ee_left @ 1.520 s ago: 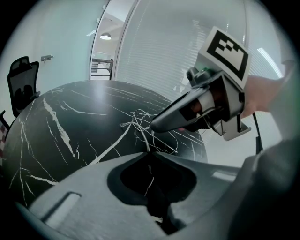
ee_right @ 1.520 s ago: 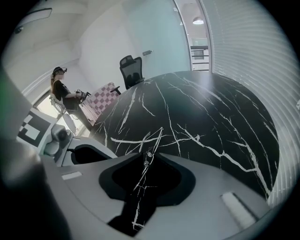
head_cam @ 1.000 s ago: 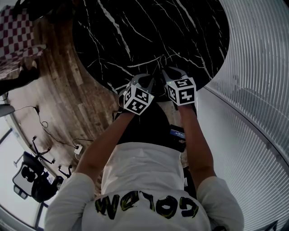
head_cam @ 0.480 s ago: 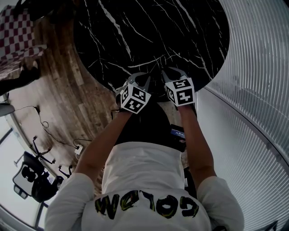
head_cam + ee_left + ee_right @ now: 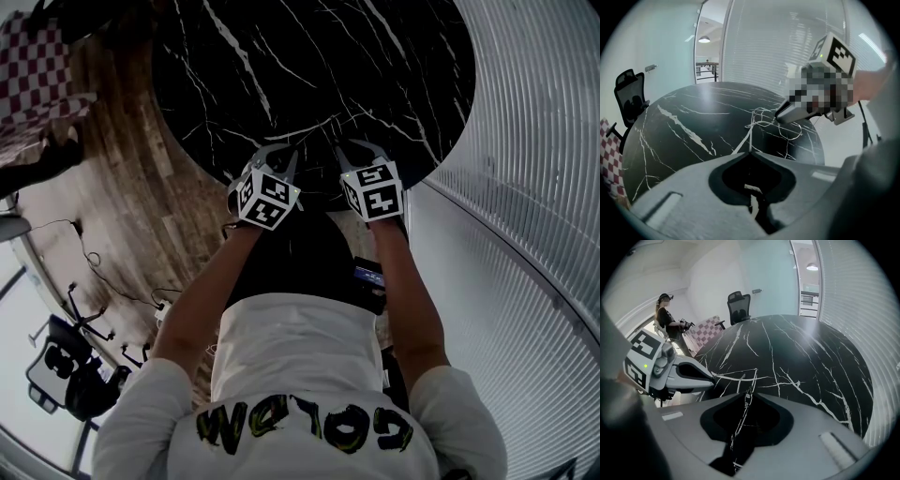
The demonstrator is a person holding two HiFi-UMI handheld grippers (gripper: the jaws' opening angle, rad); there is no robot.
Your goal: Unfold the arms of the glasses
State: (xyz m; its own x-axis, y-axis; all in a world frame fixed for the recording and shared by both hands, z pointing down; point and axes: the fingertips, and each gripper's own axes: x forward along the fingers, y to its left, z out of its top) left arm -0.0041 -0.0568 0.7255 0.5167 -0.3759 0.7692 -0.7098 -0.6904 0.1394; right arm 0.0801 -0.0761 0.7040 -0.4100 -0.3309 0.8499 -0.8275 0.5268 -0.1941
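Your left gripper [image 5: 750, 152] is pinched tight on the thin wire-framed glasses [image 5: 751, 131]. Your right gripper [image 5: 747, 397], jaws just closing, clamps them too. Both are at the near edge of the round black marble table [image 5: 356, 56].

Black table [image 5: 375, 66] (white marble veining); red-and-white checked fabric [image 5: 33, 70]; brown wood-grain floor [image 5: 122, 169]

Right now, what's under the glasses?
The black marble table, seen through the thin wire glasses. Whether they touch it cannot be told. The left gripper hides the table edge beside them.
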